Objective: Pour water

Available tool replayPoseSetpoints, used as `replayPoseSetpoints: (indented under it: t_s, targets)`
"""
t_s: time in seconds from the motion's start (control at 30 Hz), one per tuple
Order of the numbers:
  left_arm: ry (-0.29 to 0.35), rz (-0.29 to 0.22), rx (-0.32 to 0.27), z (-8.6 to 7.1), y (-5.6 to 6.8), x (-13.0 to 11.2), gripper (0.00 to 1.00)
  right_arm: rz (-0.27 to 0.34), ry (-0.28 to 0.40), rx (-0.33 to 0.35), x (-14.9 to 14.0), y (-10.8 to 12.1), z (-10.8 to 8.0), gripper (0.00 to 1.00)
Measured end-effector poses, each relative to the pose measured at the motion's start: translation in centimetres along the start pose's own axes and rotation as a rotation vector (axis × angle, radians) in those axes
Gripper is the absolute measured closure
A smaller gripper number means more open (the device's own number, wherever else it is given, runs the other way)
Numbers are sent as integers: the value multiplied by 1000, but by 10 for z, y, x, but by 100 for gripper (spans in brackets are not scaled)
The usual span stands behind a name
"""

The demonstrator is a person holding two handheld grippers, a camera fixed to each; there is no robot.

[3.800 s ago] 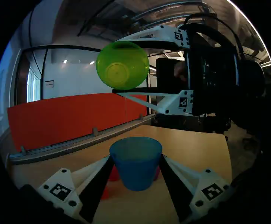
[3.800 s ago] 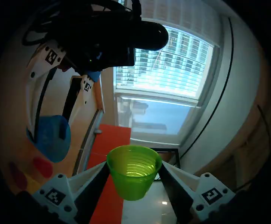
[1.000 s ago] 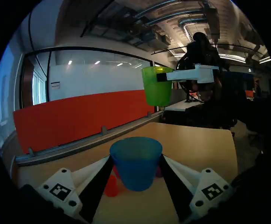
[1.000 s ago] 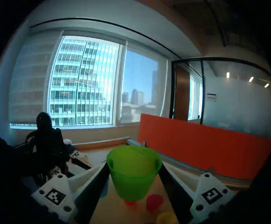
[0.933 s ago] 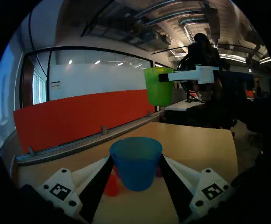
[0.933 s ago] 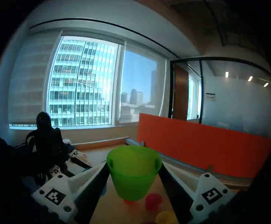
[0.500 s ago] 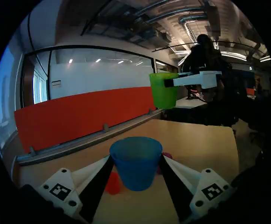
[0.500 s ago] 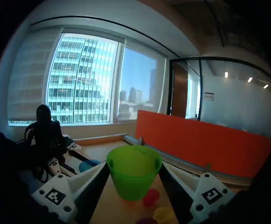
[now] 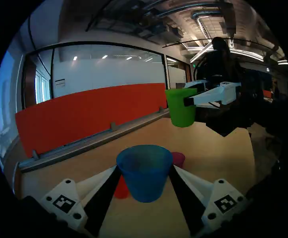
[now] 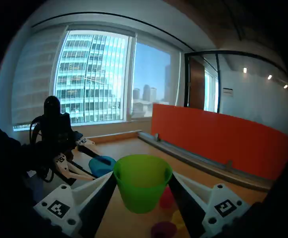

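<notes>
Holding: my left gripper (image 9: 144, 180) pinches the blue cup (image 9: 144, 168), right gripper (image 10: 143, 190) the green cup (image 10: 142, 178) (both upright).
Risk: any careless tilt could slosh water onto the table (image 9: 215, 150) below.

No words, numbers or brands are legible. A small white notice (image 9: 60, 84) on the glass wall (image 9: 104, 75) is too small to read. Black-and-white coded squares (image 9: 63, 203) mark the left claw (image 9: 144, 174) and the right claw (image 10: 143, 176).

A translucent blue cup (image 9: 144, 174) and green cup (image 10: 142, 184), both upright, well apart.
</notes>
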State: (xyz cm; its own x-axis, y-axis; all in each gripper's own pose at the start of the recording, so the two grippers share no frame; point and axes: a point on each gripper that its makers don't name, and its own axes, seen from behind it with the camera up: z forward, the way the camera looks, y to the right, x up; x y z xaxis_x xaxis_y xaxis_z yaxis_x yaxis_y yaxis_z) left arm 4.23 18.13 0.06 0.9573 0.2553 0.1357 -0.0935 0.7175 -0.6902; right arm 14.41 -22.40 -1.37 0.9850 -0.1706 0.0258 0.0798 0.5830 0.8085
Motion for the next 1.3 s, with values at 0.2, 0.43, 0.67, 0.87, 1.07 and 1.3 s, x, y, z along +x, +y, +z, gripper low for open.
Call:
replayPoseSetpoints:
  t_s: [0.2,0.43,0.67,0.87,1.07,1.3]
  targets:
    - [-25,-6,-5,2,0,-11,15,10,-24,17,-18,-2,4,9]
    - [-57,-10,-17,4,1,-23,15,13,-60,49,-42,-11,8,9]
    - [-107,-11,-30,7,3,-42,15,12,-121,63,-73,-15,13,9]
    - [-167,-6,-53,9,5,-60,15,10,-175,70,-97,-15,18,8]
    - [-226,4,-67,10,6,-78,15,9,-225,84,-117,-18,24,8]
    - [-291,15,-88,12,7,-97,15,-4,-279,93,-138,-21,32,8]
